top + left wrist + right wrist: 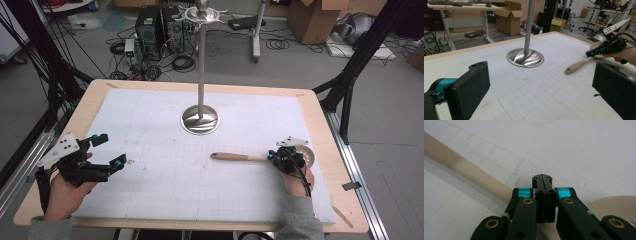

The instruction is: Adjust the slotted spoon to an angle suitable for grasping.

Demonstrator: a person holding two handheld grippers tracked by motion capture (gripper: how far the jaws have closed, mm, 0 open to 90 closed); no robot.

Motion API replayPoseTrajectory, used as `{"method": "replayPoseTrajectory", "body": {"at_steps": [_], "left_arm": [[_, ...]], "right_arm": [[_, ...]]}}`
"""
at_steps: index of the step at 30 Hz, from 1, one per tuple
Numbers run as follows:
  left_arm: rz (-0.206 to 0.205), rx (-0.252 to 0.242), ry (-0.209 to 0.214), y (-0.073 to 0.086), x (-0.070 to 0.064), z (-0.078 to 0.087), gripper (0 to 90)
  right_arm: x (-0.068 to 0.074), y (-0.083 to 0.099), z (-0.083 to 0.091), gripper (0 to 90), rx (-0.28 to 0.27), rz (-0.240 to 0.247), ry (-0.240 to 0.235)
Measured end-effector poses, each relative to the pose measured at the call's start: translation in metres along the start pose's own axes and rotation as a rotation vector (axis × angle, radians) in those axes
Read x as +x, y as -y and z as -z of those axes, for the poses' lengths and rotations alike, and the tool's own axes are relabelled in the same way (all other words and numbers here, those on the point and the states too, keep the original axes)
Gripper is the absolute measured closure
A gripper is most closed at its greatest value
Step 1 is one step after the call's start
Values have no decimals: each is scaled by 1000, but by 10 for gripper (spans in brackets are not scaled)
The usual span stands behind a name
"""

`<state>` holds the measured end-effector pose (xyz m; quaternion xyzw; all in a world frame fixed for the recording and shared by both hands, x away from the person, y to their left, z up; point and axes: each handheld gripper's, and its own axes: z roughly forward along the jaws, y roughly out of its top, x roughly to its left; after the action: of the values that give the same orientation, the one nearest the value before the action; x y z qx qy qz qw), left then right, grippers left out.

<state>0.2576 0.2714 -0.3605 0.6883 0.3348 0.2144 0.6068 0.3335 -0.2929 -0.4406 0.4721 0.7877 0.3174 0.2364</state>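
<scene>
Wooden spoon, high view: the spoon (250, 157) lies on the white mat (165, 185) of the counter (320, 120), handle pointing left, bowl end at the right, well in front of the metal stand (200, 119).
Right tool, high view: the right tool (280, 159) sits at the spoon's neck, held by a hand (299, 182) in a grey sleeve; the spoon's pale bowl (309, 156) shows just behind it.
Left tool, high view: the left tool (111, 150) hovers at the counter's left side, jaws spread wide, gripping nothing, well apart from the spoon.
Left gripper view: the two black jaws stand far apart over the gridded mat; the stand's round base (525, 57) is ahead, the spoon (577, 65) to the right with the other tool on it.
Right gripper view: the jaws are pressed together, only a thin seam between them; the spoon handle (466, 173) runs diagonally beneath and passes under the linkage. Whether the closed tips actually pinch the wood, I cannot tell.
</scene>
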Motion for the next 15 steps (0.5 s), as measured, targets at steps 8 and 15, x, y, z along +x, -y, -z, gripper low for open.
{"method": "replayPoseTrajectory", "body": {"at_steps": [8,15], "left_arm": [[4,-3,0,0,1,1,18],[4,-2,6,0,1,-1,18]], "right_arm": [[1,3,2,900,0,-17,5],[4,15,14,900,-8,-45,15]]}}
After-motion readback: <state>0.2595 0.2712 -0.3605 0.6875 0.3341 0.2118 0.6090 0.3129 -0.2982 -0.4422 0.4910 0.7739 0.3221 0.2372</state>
